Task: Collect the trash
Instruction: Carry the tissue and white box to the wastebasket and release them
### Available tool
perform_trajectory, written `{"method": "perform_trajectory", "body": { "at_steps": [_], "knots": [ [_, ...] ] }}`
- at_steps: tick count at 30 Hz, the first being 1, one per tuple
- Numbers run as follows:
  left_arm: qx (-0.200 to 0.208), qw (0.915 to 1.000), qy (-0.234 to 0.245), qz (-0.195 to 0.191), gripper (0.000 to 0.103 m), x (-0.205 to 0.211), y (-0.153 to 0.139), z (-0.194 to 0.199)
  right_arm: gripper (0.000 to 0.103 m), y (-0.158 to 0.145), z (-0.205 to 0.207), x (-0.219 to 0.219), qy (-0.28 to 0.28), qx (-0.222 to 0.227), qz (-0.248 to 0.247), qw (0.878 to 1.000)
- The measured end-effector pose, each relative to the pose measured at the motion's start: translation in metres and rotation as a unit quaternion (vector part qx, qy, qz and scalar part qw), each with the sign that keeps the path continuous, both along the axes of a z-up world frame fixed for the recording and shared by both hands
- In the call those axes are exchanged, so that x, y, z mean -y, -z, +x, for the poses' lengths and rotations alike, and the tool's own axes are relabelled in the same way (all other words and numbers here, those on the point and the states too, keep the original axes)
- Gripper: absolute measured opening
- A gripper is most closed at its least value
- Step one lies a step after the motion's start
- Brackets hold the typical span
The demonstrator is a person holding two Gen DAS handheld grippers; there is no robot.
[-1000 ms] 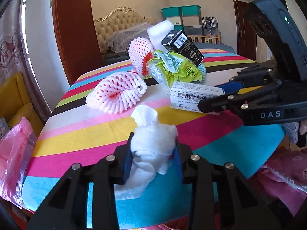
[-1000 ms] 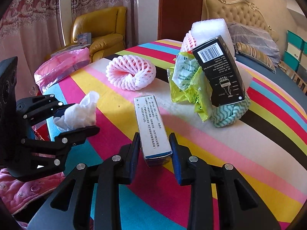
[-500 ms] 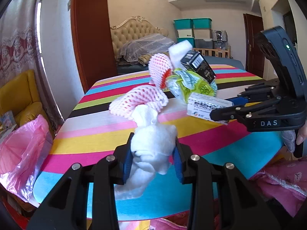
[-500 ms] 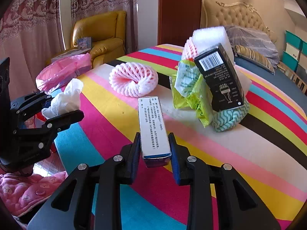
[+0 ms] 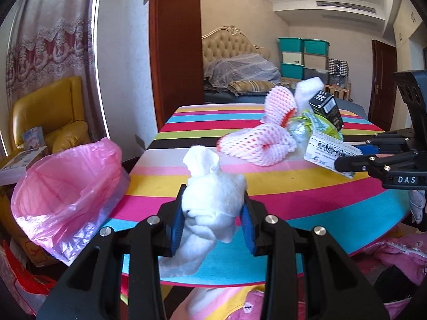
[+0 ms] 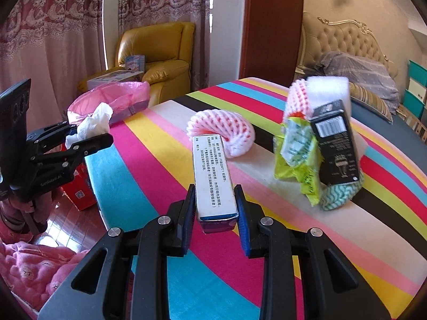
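Note:
My left gripper is shut on a crumpled white tissue, held above the near edge of the striped table. An open pink trash bag sits to its left, off the table. My right gripper is shut on a long white medicine box, lifted over the table. Both show in the other view too: the left gripper with the tissue near the pink bag, and the right gripper with the box.
On the table lie a pink foam fruit net, a second net, a white foam block, a yellow-green wrapper, a black carton and a teal cloth. A yellow armchair stands behind the bag.
My left gripper has swung left with the tissue, bringing the pink bag into view. My right gripper has lifted the box slightly and drifted left.

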State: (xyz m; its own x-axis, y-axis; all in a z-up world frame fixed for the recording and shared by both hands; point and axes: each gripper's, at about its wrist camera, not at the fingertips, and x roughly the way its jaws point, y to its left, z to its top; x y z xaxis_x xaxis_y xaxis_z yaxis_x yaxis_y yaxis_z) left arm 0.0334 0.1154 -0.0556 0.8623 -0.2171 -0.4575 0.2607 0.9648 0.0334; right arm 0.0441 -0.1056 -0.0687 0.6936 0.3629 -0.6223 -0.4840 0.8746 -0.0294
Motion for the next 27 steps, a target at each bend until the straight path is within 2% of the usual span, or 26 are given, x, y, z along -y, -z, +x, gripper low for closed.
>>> {"method": "perform_trajectory", "body": {
  "at_steps": [11,27],
  "knots": [
    [0.016,0.9979,-0.062,-0.007,0.036,-0.047,-0.010,-0.001,0.028,-0.003,0.009,-0.051,-0.059,0.008,-0.007,0.998],
    [0.041,0.9877,-0.146,-0.037,0.036,-0.124,-0.024,-0.015,0.028,-0.020,0.029,-0.139,-0.144,0.023,-0.012,0.989]
  ]
}}
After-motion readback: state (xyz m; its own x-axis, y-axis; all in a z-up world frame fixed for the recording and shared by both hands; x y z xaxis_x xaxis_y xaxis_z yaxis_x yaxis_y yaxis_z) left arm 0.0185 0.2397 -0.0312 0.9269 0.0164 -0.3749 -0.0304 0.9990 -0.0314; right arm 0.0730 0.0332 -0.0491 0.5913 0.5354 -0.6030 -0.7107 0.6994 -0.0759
